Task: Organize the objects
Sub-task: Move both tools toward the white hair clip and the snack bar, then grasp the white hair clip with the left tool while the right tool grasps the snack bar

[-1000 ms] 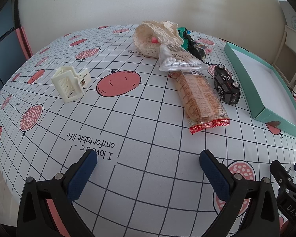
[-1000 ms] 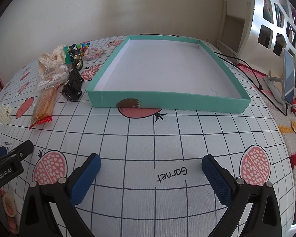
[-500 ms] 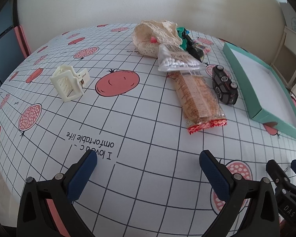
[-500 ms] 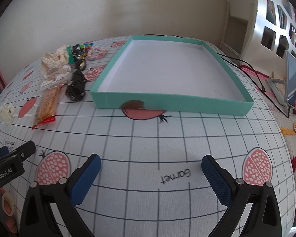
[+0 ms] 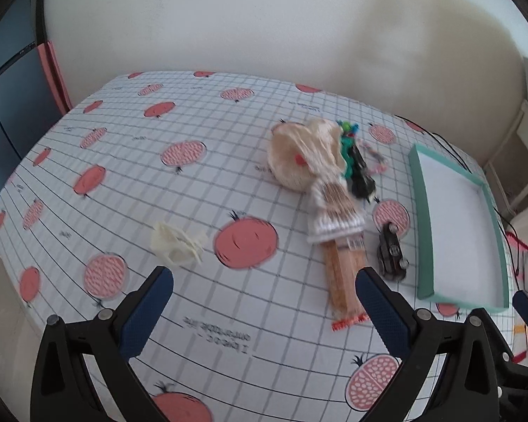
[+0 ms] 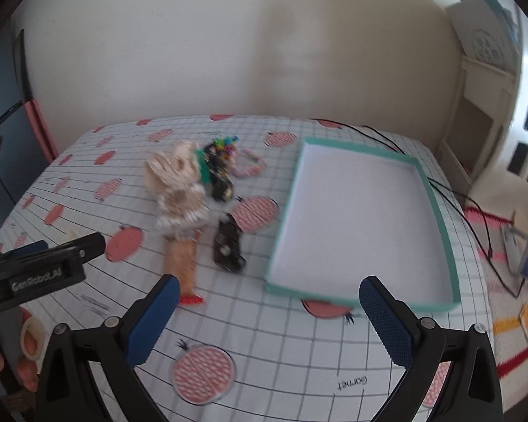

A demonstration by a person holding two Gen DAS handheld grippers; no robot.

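On the gridded tablecloth [image 5: 179, 190] lies a row of objects: a cream lace bundle [image 5: 302, 154] [image 6: 172, 168], a clear bag of cotton swabs [image 5: 334, 211], a cracker packet [image 5: 343, 281] [image 6: 180, 263], a black toy car [image 5: 390, 253] [image 6: 228, 244], dark colourful trinkets [image 5: 355, 172] [image 6: 218, 168] and a bead bracelet [image 6: 250, 165]. A white hair claw [image 5: 177, 244] lies apart on the left. A teal tray [image 5: 422, 211] [image 6: 436, 197] with a white floor sits at the right. My left gripper [image 5: 264, 302] hangs open above the cloth near the packet. My right gripper [image 6: 265, 311] hangs open before the tray's near corner.
A wall closes the far side of the table. Black cables [image 6: 475, 218] run off the tray's right side toward a white shelf unit [image 6: 510, 112]. A hand [image 6: 3, 365] holds the left gripper's body [image 6: 42, 270] at the left of the right wrist view.
Both grippers have risen and pulled back from the table, so the objects and tray look smaller and farther off. Both views are motion-blurred. Jaws stay open.
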